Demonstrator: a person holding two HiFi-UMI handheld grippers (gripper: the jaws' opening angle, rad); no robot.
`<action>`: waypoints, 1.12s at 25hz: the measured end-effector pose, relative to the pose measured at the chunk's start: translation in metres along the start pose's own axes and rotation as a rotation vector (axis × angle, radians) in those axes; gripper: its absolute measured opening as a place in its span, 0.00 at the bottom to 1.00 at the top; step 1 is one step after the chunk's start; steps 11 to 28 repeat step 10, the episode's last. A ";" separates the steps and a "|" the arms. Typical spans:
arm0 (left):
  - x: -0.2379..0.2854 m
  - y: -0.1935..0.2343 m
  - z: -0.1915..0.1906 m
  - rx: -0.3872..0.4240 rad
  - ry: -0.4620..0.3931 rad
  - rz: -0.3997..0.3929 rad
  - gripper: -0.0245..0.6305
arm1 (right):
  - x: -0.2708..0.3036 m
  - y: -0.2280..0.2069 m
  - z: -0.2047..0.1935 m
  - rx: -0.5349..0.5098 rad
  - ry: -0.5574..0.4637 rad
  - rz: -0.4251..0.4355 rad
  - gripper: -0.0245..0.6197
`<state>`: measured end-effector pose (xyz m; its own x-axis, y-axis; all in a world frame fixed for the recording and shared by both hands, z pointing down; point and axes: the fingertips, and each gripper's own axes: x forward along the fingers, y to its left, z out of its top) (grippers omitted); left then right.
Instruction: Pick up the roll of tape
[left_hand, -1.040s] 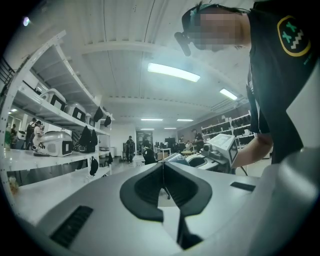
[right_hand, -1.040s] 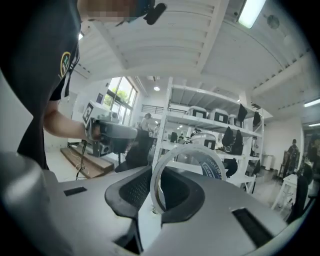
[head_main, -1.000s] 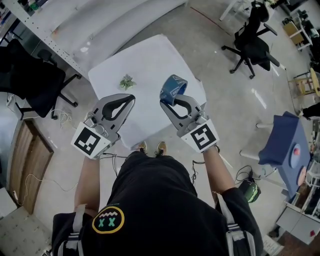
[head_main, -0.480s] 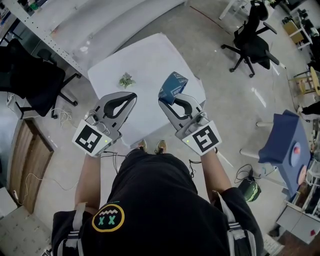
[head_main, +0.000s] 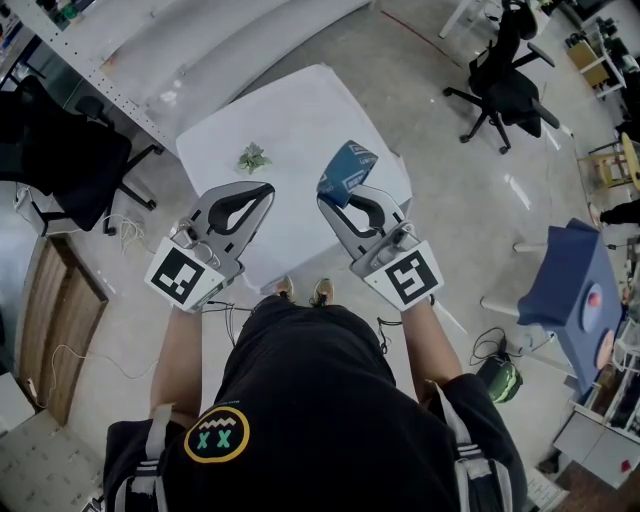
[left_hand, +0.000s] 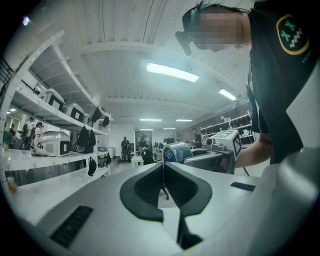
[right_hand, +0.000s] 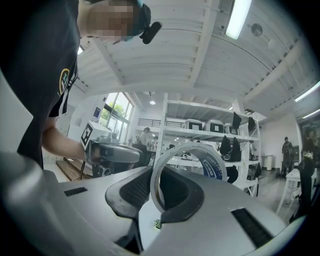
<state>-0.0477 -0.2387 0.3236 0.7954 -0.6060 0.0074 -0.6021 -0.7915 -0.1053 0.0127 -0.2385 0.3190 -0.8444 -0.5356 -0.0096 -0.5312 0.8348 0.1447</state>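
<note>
The roll of tape (head_main: 347, 170), blue-printed with a pale inner ring, hangs above the white table (head_main: 300, 110) with my right gripper (head_main: 326, 203) shut on its wall. In the right gripper view the roll (right_hand: 214, 165) stands upright as a ring, its near wall pinched between the dark pads of my right gripper (right_hand: 154, 176). My left gripper (head_main: 266, 191) is level beside it on the left, shut and holding nothing. In the left gripper view its jaws (left_hand: 162, 163) meet in a thin line, and the roll (left_hand: 176, 151) shows beyond them to the right.
A small green crumpled thing (head_main: 253, 158) lies on the table's left part. Black office chairs stand at the far right (head_main: 505, 85) and the left (head_main: 60, 160). A blue table (head_main: 565, 290) is on the right, and white shelving (head_main: 90, 70) runs along the upper left.
My right gripper has risen a little and rolled slightly, so the held tape now shows more of its side. The left gripper has stayed put.
</note>
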 end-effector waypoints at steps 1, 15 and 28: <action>0.000 0.000 0.000 0.000 0.002 0.001 0.07 | -0.001 0.000 0.001 -0.001 0.001 -0.001 0.14; -0.004 -0.001 -0.001 0.002 0.005 0.012 0.07 | -0.002 0.001 0.002 -0.012 -0.008 -0.008 0.14; -0.004 -0.001 -0.001 0.002 0.005 0.012 0.07 | -0.002 0.001 0.002 -0.012 -0.008 -0.008 0.14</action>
